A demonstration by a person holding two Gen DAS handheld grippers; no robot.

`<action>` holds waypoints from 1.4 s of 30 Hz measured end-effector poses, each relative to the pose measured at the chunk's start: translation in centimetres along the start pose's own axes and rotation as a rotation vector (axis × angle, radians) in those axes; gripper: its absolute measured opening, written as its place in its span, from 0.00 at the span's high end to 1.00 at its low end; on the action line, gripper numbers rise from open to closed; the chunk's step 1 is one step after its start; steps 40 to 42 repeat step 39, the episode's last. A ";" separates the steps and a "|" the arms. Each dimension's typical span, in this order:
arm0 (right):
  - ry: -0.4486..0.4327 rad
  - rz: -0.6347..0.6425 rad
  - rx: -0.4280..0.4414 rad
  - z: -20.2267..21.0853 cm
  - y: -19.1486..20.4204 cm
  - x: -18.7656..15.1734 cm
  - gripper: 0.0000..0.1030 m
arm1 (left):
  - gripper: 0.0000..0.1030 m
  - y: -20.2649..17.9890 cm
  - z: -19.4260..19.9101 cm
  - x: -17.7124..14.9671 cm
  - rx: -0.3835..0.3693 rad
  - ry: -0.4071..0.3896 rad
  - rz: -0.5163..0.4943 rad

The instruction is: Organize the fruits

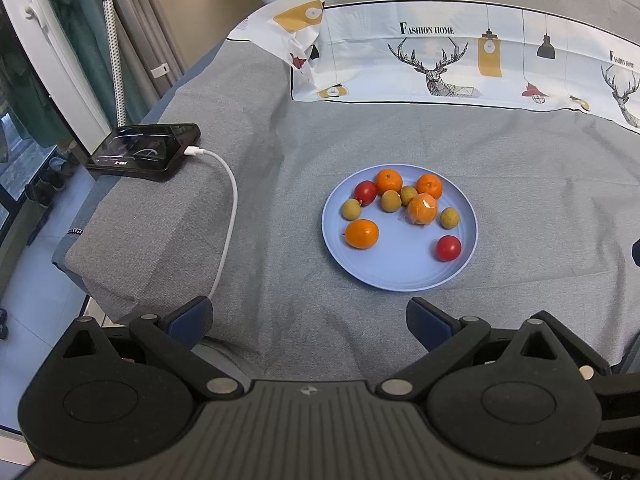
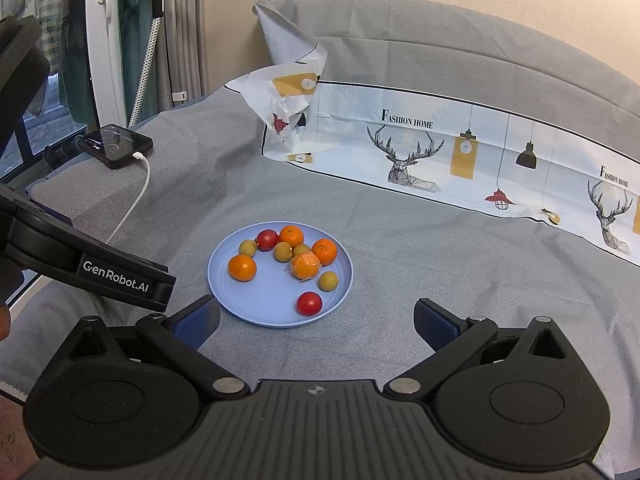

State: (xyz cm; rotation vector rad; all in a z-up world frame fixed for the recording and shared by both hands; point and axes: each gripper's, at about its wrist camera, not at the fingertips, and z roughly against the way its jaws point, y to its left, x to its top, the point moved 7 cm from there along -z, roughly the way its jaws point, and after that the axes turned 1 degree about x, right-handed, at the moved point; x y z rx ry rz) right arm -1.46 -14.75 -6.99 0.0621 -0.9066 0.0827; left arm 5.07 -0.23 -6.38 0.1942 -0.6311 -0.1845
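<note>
A light blue plate (image 1: 400, 276) (image 2: 248, 308) lies on the grey bedcover. On it are several oranges (image 1: 361, 233) (image 2: 242, 268), one of them wrapped in clear film (image 1: 422, 209) (image 2: 305, 266), two red tomatoes (image 1: 448, 248) (image 2: 309, 303) and several small tan longans (image 1: 449, 217) (image 2: 328, 281). My left gripper (image 1: 310, 322) hovers open just short of the plate's near edge, nothing between its blue pads. My right gripper (image 2: 316, 324) is open too, with the plate's near rim between its fingers' line. The left gripper's body (image 2: 92, 268) shows at the left of the right wrist view.
A black phone (image 1: 144, 152) (image 2: 116, 145) on a white charging cable (image 1: 228, 216) lies at the bed's left edge. A printed pillowcase (image 1: 460, 68) (image 2: 440, 152) spreads across the back. Curtains and a window frame stand left, beyond the bed's drop-off.
</note>
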 end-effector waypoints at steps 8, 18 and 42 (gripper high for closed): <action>0.001 0.000 0.000 0.0 0.0 0.0 0.01 | 0.00 0.0 0.0 0.0 0.001 0.000 0.000; 0.004 0.000 0.001 -0.1 0.0 -0.1 0.01 | 0.00 0.1 0.0 -0.1 0.001 0.002 -0.001; 0.034 0.008 0.005 -1.0 0.0 -0.2 0.01 | 0.00 0.1 -1.2 0.0 0.014 0.039 0.006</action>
